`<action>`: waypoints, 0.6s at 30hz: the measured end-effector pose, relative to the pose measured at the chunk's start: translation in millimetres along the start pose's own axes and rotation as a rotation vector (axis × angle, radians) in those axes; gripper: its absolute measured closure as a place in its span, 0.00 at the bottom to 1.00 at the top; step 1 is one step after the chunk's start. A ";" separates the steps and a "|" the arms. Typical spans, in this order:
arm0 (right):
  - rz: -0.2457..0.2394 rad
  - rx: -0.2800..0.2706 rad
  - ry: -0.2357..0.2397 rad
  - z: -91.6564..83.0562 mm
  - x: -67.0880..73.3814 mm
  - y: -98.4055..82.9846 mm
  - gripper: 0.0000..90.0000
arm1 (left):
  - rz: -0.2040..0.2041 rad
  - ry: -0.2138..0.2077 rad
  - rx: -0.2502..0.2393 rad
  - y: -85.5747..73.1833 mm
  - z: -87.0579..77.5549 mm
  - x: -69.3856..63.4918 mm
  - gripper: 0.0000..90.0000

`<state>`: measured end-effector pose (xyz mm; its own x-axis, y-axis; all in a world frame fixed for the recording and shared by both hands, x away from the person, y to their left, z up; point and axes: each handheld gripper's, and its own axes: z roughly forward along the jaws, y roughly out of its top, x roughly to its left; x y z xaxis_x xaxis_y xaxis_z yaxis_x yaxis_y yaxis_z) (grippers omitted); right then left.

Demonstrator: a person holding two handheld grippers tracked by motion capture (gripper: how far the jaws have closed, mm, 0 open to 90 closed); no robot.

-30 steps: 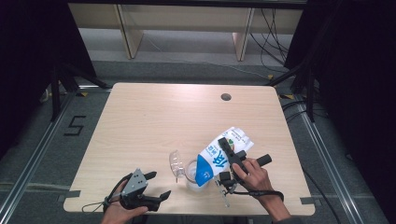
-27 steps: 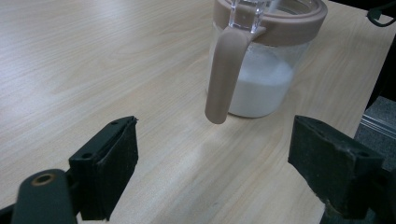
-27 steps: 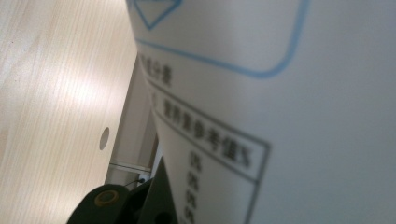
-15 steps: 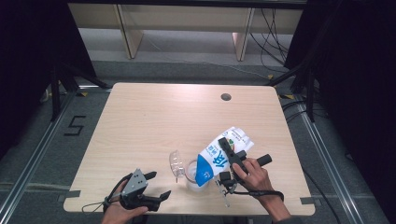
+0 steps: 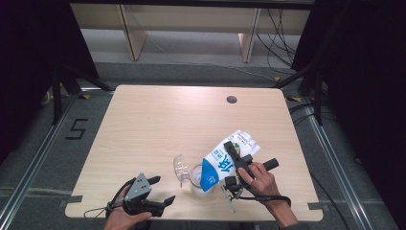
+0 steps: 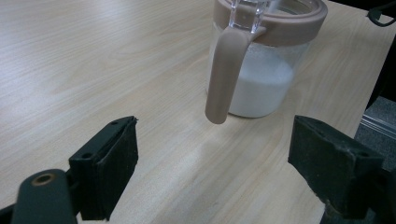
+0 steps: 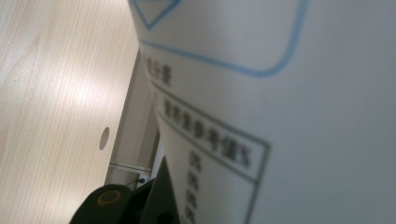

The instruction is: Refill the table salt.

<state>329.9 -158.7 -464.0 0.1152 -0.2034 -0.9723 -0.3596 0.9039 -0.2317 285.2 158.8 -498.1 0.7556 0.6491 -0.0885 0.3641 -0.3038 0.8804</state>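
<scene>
Milk carton (image 5: 225,160), white with a blue lower corner and blue lettering: in the high view it is tipped steeply, its lowered end over the mouth of a clear jug (image 5: 195,175) near the front edge of the wooden table (image 5: 158,124). Right gripper (image 5: 233,163), held in the person's right hand (image 5: 258,179), has its black jaws clamped across the carton's body, and the carton hangs clear of the tabletop. A hinged clear lid (image 5: 180,166) stands open on the jug's left side. Left gripper (image 5: 160,194), in the left hand at the front left of the table, rests low with jaws spread wide and nothing between them, well apart from the jug. A round cable hole (image 5: 231,99) sits near the far edge.

Left gripper view: the jug (image 6: 261,70), with a brownish-pink rim and handle (image 6: 224,74), stands upright on the table, partly filled with white liquid. Both pads (image 6: 109,163) stand far apart and bare, short of the jug.

Right gripper view: the carton's (image 7: 280,116) printed white side is pressed close, blurred, with a blue border and a boxed table of characters. One jaw lies against the carton at the bottom edge. The table (image 7: 56,93) shows at the left.
</scene>
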 end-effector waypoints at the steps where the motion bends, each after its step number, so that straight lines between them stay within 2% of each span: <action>1: 0.000 0.000 0.000 0.0 0.0 0.0 0.90 | -0.006 -0.001 0.000 -0.1 0.0 -0.5 0.17; 5: 0.020 -0.009 0.009 0.5 -0.9 -0.5 0.90 | 0.000 0.003 0.003 0.1 -0.4 -0.2 0.17; 6: 0.059 -0.013 0.016 0.9 0.5 -1.2 0.90 | 0.001 0.007 0.004 0.2 -0.6 -0.3 0.17; 10: 0.112 -0.029 0.035 1.1 2.6 -0.9 0.90 | -0.001 -0.001 0.000 0.0 0.0 -0.1 0.17; 11: 0.100 -0.033 0.032 1.2 1.4 -0.5 0.90 | 0.001 0.007 0.005 0.2 -0.6 -0.2 0.17; 12: 0.150 -0.013 0.060 0.1 4.9 0.0 0.90 | 0.001 0.005 0.005 0.2 -0.7 -0.2 0.17; 13: 0.181 -0.010 0.062 -0.2 6.4 0.0 0.90 | 0.000 0.006 0.003 0.2 -0.8 -0.2 0.17; 14: 0.169 -0.022 0.077 0.8 3.5 0.0 0.90 | 0.006 0.005 0.003 0.4 -0.9 0.2 0.17; 15: 0.194 -0.020 0.088 0.9 5.0 0.1 0.90 | 0.023 0.003 0.003 0.7 -0.9 1.2 0.17; 16: 0.211 -0.025 0.092 1.2 4.8 -0.2 0.90 | 0.021 0.004 0.003 0.7 -1.0 1.1 0.17; 17: 0.179 -0.037 0.101 1.6 1.5 -0.9 0.90 | 0.017 0.004 -0.001 0.6 -0.6 0.7 0.17; 18: 0.240 -0.030 0.106 1.2 5.4 -0.9 0.90 | 0.019 0.003 0.001 0.7 -0.9 0.8 0.17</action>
<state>332.0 -160.2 -469.0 -0.0741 -0.0240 -0.9970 -0.3923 0.9198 0.0070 285.6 159.8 -497.1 0.7607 0.6453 -0.0703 0.3500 -0.3165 0.8817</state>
